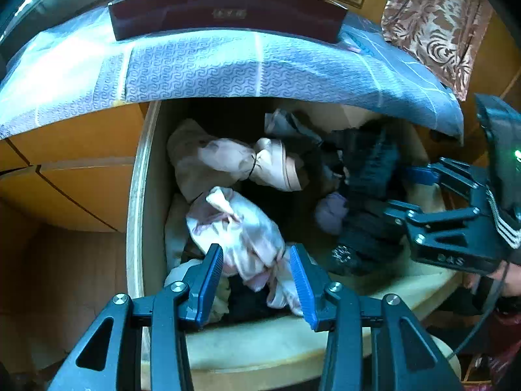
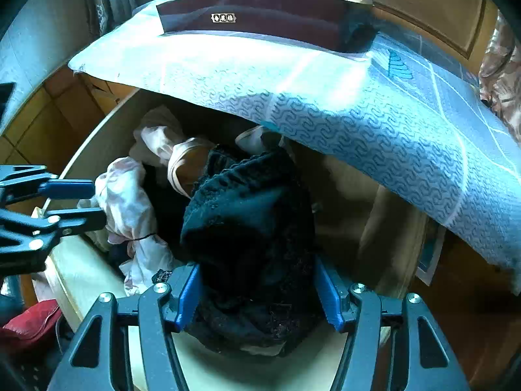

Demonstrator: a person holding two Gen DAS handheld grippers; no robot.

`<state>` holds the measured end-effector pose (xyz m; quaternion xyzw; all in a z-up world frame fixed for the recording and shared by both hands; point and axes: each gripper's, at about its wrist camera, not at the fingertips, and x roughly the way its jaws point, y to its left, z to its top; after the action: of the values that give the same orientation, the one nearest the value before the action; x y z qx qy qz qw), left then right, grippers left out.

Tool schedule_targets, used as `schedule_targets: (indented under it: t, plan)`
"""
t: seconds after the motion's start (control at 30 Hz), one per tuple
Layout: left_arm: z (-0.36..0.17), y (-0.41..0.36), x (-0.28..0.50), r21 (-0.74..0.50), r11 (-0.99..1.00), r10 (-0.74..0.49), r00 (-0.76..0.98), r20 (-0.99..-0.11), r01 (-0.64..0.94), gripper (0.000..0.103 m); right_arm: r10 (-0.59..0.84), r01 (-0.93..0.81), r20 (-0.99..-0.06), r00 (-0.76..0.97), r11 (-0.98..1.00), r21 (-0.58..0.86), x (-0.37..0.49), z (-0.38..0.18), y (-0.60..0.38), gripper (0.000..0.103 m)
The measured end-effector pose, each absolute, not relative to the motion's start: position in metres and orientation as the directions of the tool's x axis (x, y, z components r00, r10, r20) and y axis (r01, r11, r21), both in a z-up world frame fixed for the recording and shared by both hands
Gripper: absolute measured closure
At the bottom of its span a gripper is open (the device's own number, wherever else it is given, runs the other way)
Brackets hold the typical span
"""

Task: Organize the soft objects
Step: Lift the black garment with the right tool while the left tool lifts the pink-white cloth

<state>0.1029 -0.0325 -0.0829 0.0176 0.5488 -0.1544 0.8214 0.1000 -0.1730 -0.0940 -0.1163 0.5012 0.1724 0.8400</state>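
An open wooden drawer (image 1: 138,202) holds soft garments. A pale pink satin bundle (image 1: 241,231) lies at the front left, tied with a dark band; it also shows in the right wrist view (image 2: 130,202). My left gripper (image 1: 257,280) is open with the bundle's lower end between its blue pads, and shows at the left of the right wrist view (image 2: 97,203). A black lace garment (image 2: 247,228) fills the drawer's right side (image 1: 368,195). My right gripper (image 2: 257,290) is open around it, pads at both sides of the cloth.
A beige-pink tied bundle (image 1: 247,163) lies at the drawer's back. A blue patterned cloth (image 1: 228,68) overhangs the drawer from above, with a dark red box (image 1: 228,13) on it. Orange wooden cabinet fronts (image 1: 75,169) stand to the left. A red item (image 2: 29,322) lies outside, lower left.
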Motion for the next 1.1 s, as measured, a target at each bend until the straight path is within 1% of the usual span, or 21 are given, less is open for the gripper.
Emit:
schedule_targets:
  t: [0.13, 0.27, 0.33, 0.43, 0.47, 0.57, 0.67, 0.73, 0.77, 0.8, 0.83, 0.9, 1.03, 1.1]
  plan:
    - [-0.092, -0.038, 0.106, -0.095, 0.955, -0.184, 0.311, -0.932, 0.279, 0.060, 0.223, -0.417, -0.880, 0.418, 0.908, 0.032, 0.101, -0.097, -0.173, 0.040]
    - [-0.115, -0.044, 0.117, -0.080, 0.957, -0.147, 0.230, -0.962, 0.278, 0.060, 0.342, -0.425, -0.857, 0.386, 0.890, 0.163, 0.101, -0.095, -0.181, 0.040]
    - [-0.120, -0.052, 0.123, -0.065, 0.951, -0.135, 0.215, -0.967, 0.301, 0.059, 0.371, -0.426, -0.846, 0.383, 0.884, 0.194, 0.100, -0.091, -0.184, 0.040]
    - [-0.129, -0.055, 0.137, -0.078, 0.955, -0.128, 0.162, -0.978, 0.285, 0.057, 0.369, -0.433, -0.834, 0.410, 0.884, 0.178, 0.094, -0.083, -0.184, 0.040]
    - [-0.132, -0.056, 0.141, -0.076, 0.956, -0.125, 0.159, -0.979, 0.283, 0.055, 0.369, -0.434, -0.829, 0.419, 0.884, 0.174, 0.093, -0.079, -0.184, 0.040]
    - [-0.137, -0.058, 0.151, -0.098, 0.962, -0.137, 0.142, -0.980, 0.254, 0.043, 0.340, -0.428, -0.827, 0.449, 0.894, 0.135, 0.087, -0.073, -0.179, 0.040]
    - [-0.147, -0.062, 0.158, -0.068, 0.971, -0.104, 0.147, -0.984, 0.231, 0.040, 0.264, -0.408, -0.836, 0.482, 0.911, 0.052, 0.085, -0.072, -0.176, 0.040]
    - [-0.154, -0.065, 0.166, -0.057, 0.976, -0.091, 0.158, -0.983, 0.211, 0.040, 0.232, -0.405, -0.839, 0.492, 0.914, 0.015, 0.083, -0.072, -0.175, 0.040]
    - [-0.152, -0.065, 0.166, -0.058, 0.974, -0.098, 0.178, -0.979, 0.217, 0.045, 0.231, -0.405, -0.840, 0.490, 0.914, 0.015, 0.082, -0.073, -0.174, 0.040]
    - [-0.148, -0.066, 0.165, -0.072, 0.971, -0.121, 0.207, -0.971, 0.229, 0.052, 0.238, -0.406, -0.840, 0.487, 0.914, 0.024, 0.083, -0.074, -0.174, 0.040]
    - [-0.146, -0.066, 0.164, -0.081, 0.967, -0.136, 0.221, -0.966, 0.240, 0.052, 0.250, -0.408, -0.840, 0.481, 0.912, 0.038, 0.082, -0.074, -0.175, 0.040]
    - [-0.145, -0.063, 0.161, -0.095, 0.962, -0.156, 0.230, -0.961, 0.254, 0.058, 0.272, -0.413, -0.838, 0.474, 0.909, 0.062, 0.082, -0.072, -0.177, 0.040]
    - [-0.134, -0.046, 0.150, -0.187, 0.950, -0.258, 0.290, -0.922, 0.250, 0.061, 0.291, -0.422, -0.825, 0.485, 0.904, 0.070, 0.078, -0.063, -0.182, 0.040]
    - [-0.124, -0.038, 0.142, -0.186, 0.952, -0.264, 0.340, -0.903, 0.245, 0.061, 0.300, -0.422, -0.818, 0.491, 0.903, 0.078, 0.071, -0.059, -0.185, 0.040]
